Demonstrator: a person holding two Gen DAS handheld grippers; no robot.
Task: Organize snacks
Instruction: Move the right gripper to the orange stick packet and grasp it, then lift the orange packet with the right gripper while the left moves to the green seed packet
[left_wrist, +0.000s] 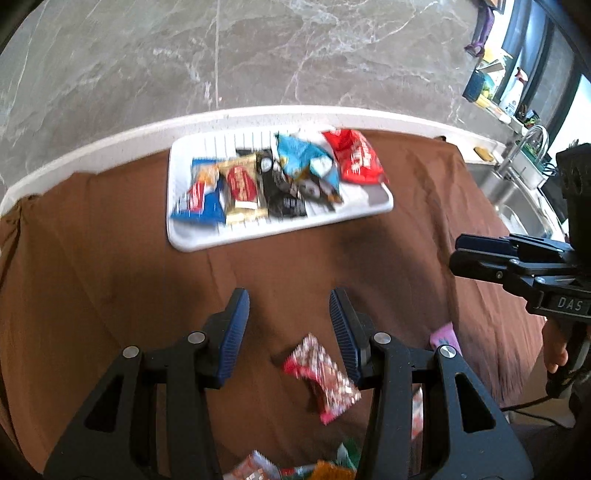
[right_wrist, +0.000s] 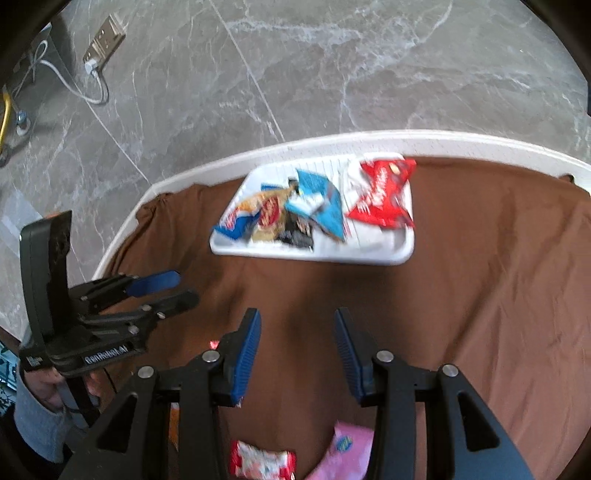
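Observation:
A white tray (left_wrist: 192, 240) sits at the far edge of the brown cloth and holds several snack packs: a blue one (left_wrist: 201, 195), a gold and red one (left_wrist: 242, 188), a black one (left_wrist: 284, 192), a light blue one (left_wrist: 306, 162) and a red one (left_wrist: 356, 157). The tray (right_wrist: 369, 254) also shows in the right wrist view. My left gripper (left_wrist: 290, 310) is open and empty above a red and white pack (left_wrist: 325, 376). My right gripper (right_wrist: 297, 328) is open and empty above a pink pack (right_wrist: 347, 446) and a red and white pack (right_wrist: 262, 461).
The brown cloth (left_wrist: 110, 277) covers a white-rimmed counter (left_wrist: 110, 140). More loose packs (left_wrist: 258, 469) lie at the near edge. A steel sink with a tap (left_wrist: 517, 173) is at the right. The marble floor (right_wrist: 258, 74) lies beyond, with a power strip (right_wrist: 105, 37).

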